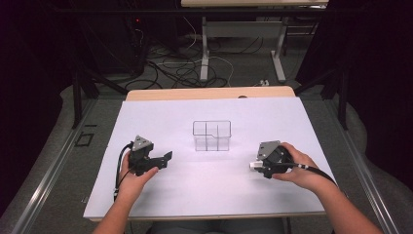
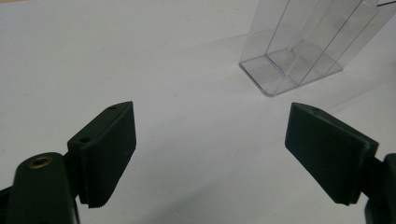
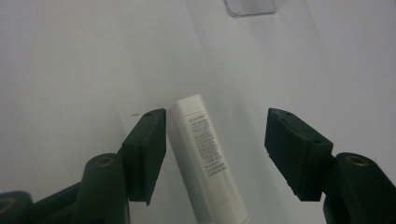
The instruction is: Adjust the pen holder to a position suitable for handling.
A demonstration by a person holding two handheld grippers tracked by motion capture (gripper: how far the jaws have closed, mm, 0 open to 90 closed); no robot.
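My left gripper (image 1: 164,159): I hold it low over the near left part of the table, its jaws spread wide apart with nothing between them; in the left gripper view (image 2: 210,154) bare white surface lies between the two black pads.
My left hand (image 1: 132,176): wrapped around the gripper body from behind, forearm coming in from the near edge.
My right gripper (image 1: 257,165): I hold it at the near right of the table, pointing towards the middle; in the right gripper view (image 3: 215,144) its jaws stand apart on either side of the tube, not clamped on it.
My right hand (image 1: 294,168): closed over the gripper body, a black cable (image 1: 319,171) trailing back along my wrist.
White plastic tube with small printed text (image 3: 205,154): it lies flat on the table between my right gripper's jaws, close against the left pad in that view and well clear of the other; in the high view its pale end (image 1: 253,165) shows at the gripper's tip.
White table (image 1: 160,117): a plain sheet-like surface with a wooden edge at the far side.
Clear plastic divided box (image 1: 212,135): it stands upright in the middle of the table, beyond and between both grippers, apart from each; its base and inner walls show in the left gripper view (image 2: 299,56).
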